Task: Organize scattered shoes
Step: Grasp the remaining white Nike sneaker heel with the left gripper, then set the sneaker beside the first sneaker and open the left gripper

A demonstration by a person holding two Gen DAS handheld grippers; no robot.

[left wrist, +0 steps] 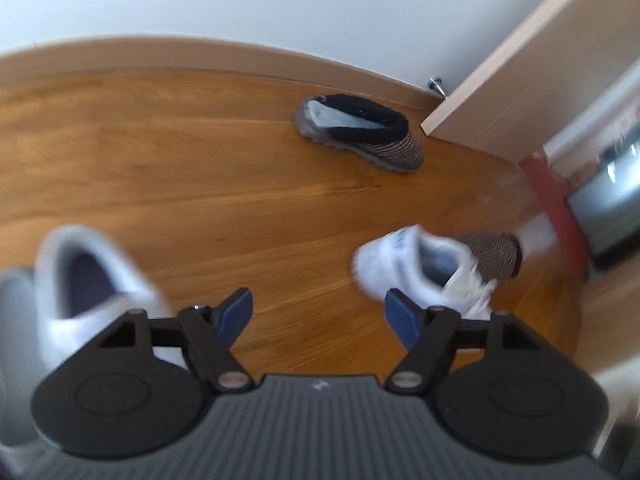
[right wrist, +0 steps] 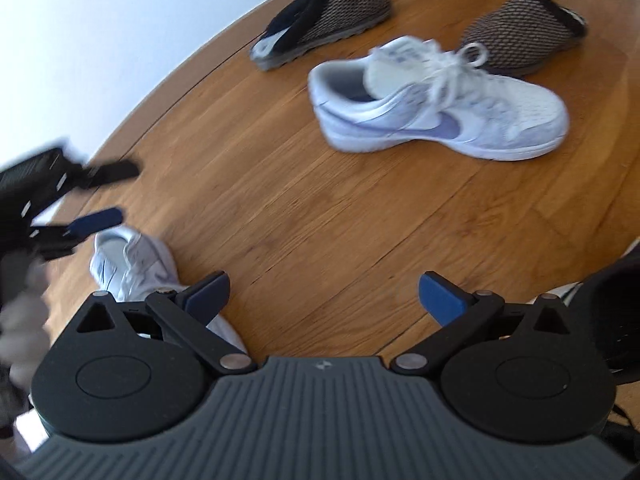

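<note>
- Four shoes lie on the wooden floor (right wrist: 320, 216): two white sneakers and two knit slippers.
- In the right wrist view, the far sneaker (right wrist: 440, 108) stands upright on its sole, long axis running left to right, toe to the right, heel opening to the left.
- The near sneaker (right wrist: 136, 264) sits just beside the right gripper's left finger, partly hidden behind it; its direction is hard to tell.
- The left slipper (right wrist: 320, 24) lies near the baseboard, long axis slanting, toe toward the upper right and open heel toward the lower left.
- The right slipper (right wrist: 524, 32) rests just behind the far sneaker's laces, toe toward the lower left, heel to the upper right.
- The right gripper (right wrist: 324, 292) hovers over bare floor, jaws spread wide, nothing between them.
- The left gripper (left wrist: 318, 314) also has its jaws apart and empty, between the two blurred sneakers in its own view; it also shows at the left edge of the right wrist view.
</note>
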